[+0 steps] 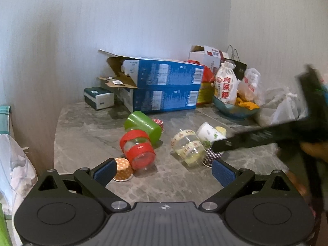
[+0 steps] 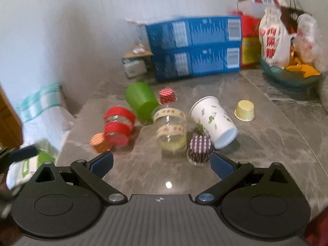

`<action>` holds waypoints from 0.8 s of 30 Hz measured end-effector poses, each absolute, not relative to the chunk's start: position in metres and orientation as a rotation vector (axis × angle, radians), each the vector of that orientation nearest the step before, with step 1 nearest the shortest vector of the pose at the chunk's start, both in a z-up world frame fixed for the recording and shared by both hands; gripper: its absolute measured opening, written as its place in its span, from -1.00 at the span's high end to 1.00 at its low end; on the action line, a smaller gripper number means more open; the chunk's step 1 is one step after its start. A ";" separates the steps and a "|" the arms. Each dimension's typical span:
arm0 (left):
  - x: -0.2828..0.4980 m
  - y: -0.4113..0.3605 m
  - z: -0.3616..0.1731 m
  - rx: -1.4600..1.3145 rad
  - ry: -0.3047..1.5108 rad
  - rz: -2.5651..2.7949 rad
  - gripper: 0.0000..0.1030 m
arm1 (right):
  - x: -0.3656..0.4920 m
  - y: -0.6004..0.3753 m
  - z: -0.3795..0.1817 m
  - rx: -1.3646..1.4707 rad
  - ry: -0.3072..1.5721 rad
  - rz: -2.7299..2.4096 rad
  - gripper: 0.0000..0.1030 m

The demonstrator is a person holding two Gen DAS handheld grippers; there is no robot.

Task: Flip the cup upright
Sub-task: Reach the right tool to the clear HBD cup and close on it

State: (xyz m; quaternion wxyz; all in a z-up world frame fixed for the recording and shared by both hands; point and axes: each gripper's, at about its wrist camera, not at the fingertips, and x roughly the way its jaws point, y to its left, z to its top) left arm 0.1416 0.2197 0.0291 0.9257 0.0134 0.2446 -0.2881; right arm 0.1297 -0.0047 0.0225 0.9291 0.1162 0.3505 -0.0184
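Observation:
Several cups lie on their sides on the grey marble table (image 1: 86,135) (image 2: 266,139): a green cup (image 1: 143,126) (image 2: 141,101), a clear cup with red bands (image 1: 137,150) (image 2: 117,127), a clear cup with patterned bands (image 1: 189,146) (image 2: 171,131) and a white paper cup with leaf print (image 1: 210,134) (image 2: 213,121). My left gripper (image 1: 164,173) is open and empty, just short of the cups. My right gripper (image 2: 162,165) is open and empty, in front of the patterned clear cup; it also shows in the left wrist view (image 1: 266,135) as a blurred black bar over the white cup.
Small cupcake liners sit upside down: orange (image 1: 123,169) (image 2: 100,142), purple (image 2: 199,150), yellow (image 2: 245,110), red (image 2: 167,95). Stacked blue boxes (image 1: 164,86) (image 2: 194,47), a tissue box (image 1: 98,98) and a bowl with bags (image 1: 235,108) (image 2: 291,75) line the back wall.

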 end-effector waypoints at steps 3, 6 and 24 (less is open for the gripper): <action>0.152 0.227 0.029 0.009 0.518 -0.589 -0.94 | 0.169 -0.005 0.021 0.223 0.777 -0.030 -0.82; 0.159 0.236 0.025 0.003 0.535 -0.583 -0.94 | 0.200 -0.004 0.014 0.207 0.867 -0.023 -0.75; 0.172 0.262 0.022 -0.067 0.572 -0.590 -0.94 | 0.272 -0.001 -0.019 0.121 1.172 -0.067 -0.36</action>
